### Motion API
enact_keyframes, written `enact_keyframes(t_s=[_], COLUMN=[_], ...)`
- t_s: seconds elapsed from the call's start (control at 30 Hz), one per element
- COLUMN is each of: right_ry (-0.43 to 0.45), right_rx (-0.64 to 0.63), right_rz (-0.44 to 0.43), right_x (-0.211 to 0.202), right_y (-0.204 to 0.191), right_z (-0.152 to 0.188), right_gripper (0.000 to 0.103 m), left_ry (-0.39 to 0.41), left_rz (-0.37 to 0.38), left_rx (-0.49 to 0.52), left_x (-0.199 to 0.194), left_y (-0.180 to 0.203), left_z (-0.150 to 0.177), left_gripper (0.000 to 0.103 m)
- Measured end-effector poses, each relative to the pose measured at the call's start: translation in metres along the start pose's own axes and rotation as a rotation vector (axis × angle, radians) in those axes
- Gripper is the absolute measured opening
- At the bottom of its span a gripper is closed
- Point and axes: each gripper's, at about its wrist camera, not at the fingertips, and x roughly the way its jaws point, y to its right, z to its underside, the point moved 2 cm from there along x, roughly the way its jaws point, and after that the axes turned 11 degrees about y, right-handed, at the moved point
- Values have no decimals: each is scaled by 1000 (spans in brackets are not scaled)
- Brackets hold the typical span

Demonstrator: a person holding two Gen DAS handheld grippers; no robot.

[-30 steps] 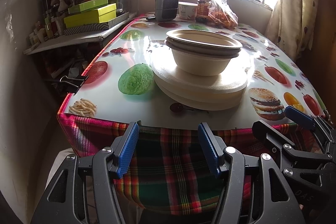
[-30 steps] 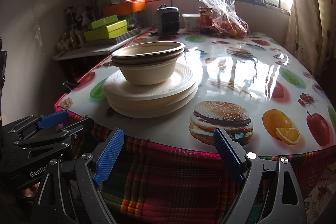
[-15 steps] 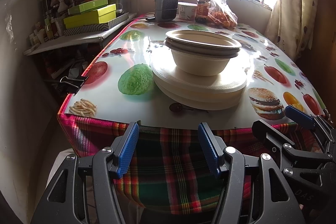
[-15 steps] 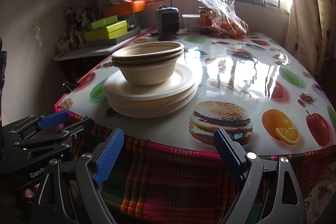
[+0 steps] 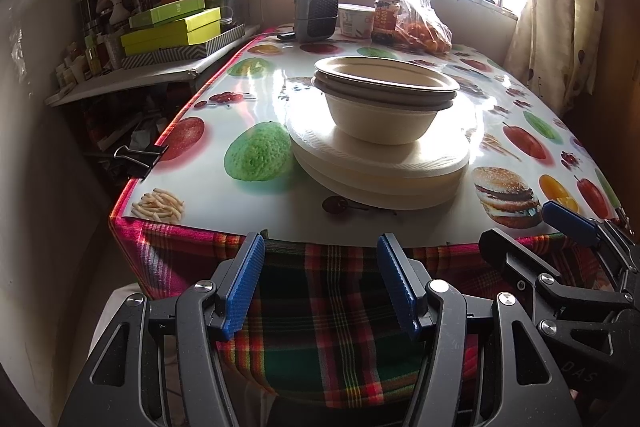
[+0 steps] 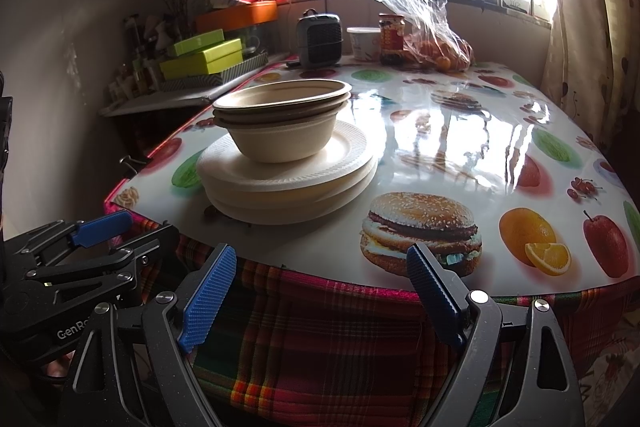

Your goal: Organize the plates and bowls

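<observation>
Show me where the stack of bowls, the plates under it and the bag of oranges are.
stack of bowls (image 5: 380, 119), left wrist view, bottom bowl's side.
plates (image 6: 288, 187), right wrist view, front rim.
bag of oranges (image 6: 440, 55), right wrist view, fruit inside.

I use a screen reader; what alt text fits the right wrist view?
Nested beige bowls sit on a stack of white plates near the front edge of a table with a food-print cover. The open right claw hovers empty below the edge, the left claw beside it.

a small heater (image 5: 315, 14), a jar (image 5: 385, 19) and bagged oranges (image 5: 425, 37) line the table's (image 5: 208, 187) far end.
</observation>
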Motion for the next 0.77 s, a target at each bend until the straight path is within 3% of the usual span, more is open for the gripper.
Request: enact_keyframes(t_s=[0.77], right_ry=[2], right_rx=[0], right_rz=[-1], right_x=[0], right_y=[1], right_z=[0], right_gripper=[88], left_ry=[-10], left_rz=[2], left_rx=[10], left_x=[4], left_y=[-1], left_z=[0], left_gripper=[60])
